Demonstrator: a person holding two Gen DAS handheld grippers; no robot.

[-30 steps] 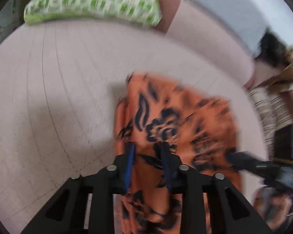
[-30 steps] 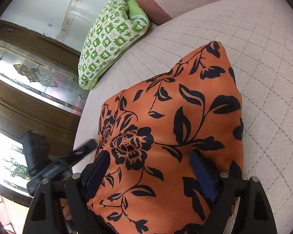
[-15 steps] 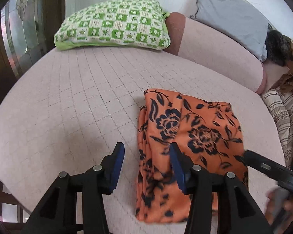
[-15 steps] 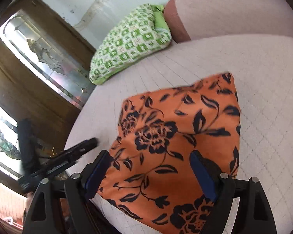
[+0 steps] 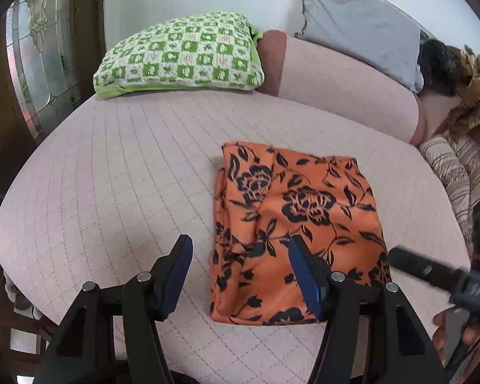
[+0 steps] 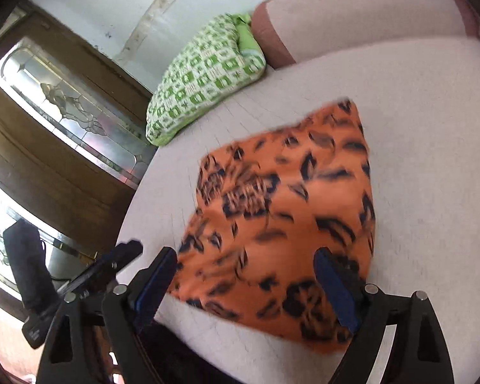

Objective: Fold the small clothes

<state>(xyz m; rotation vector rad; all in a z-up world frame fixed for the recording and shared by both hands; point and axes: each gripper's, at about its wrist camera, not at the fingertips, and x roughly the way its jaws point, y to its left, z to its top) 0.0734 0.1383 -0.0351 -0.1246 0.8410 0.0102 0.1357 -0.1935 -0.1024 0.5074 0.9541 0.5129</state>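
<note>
Left gripper (image 5: pixel 240 267) and right gripper (image 6: pixel 246 275) spread wide, gripping nothing, above folded orange floral garment (image 5: pixel 291 224) on quilted cushion (image 5: pixel 112 176).

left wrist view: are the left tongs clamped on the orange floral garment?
No. The left tongs stand wide open above the folded orange floral garment, which lies flat on the quilted cushion.

Bare quilted cushion (image 5: pixel 112 176) left; green pillow (image 5: pixel 182 54) behind

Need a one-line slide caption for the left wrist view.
Open left tongs above the folded orange floral garment on the quilted cushion.
</note>
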